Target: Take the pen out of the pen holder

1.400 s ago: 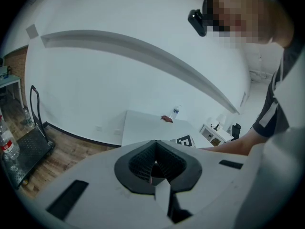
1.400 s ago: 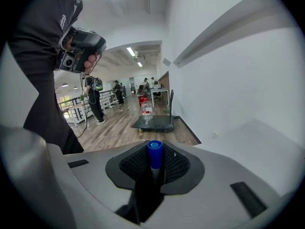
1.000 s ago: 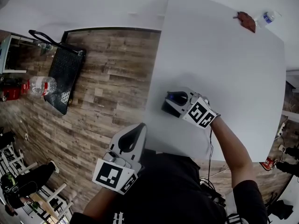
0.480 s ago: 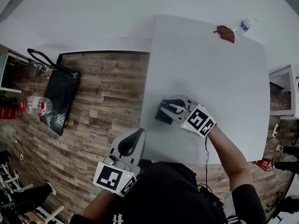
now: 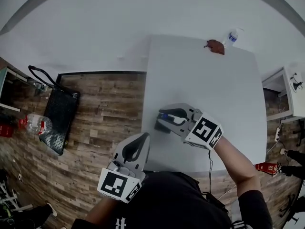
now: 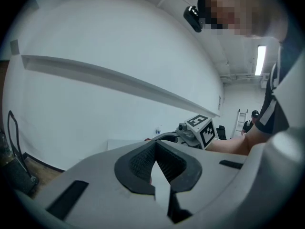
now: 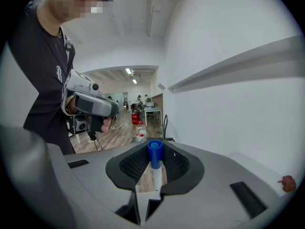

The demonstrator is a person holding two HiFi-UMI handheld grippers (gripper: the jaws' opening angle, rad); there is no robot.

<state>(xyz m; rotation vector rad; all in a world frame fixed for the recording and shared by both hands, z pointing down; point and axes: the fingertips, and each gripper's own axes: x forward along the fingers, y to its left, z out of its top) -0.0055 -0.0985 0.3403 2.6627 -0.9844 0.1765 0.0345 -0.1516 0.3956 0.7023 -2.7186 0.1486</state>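
My right gripper (image 5: 172,118) hovers over the near left part of the white table (image 5: 224,89), shut on a white pen with a blue cap (image 5: 164,115). Just below it a dark pen holder (image 5: 161,125) stands on the table. In the right gripper view the pen (image 7: 154,157) stands upright between the closed pads. My left gripper (image 5: 137,146) hangs off the table's left edge over the wooden floor, shut and holding nothing; in its own view (image 6: 155,159) the pads meet with only a thin slit.
A brown object (image 5: 215,46) and a water bottle (image 5: 232,36) lie at the table's far corner. On the floor to the left are a black bag (image 5: 59,120) and a plastic bottle (image 5: 35,123). A white wall runs behind the table.
The head view has shifted, so the table sits lower and smaller in the picture. The right gripper stays over the pen holder with the pen in it. The left gripper has hardly moved.
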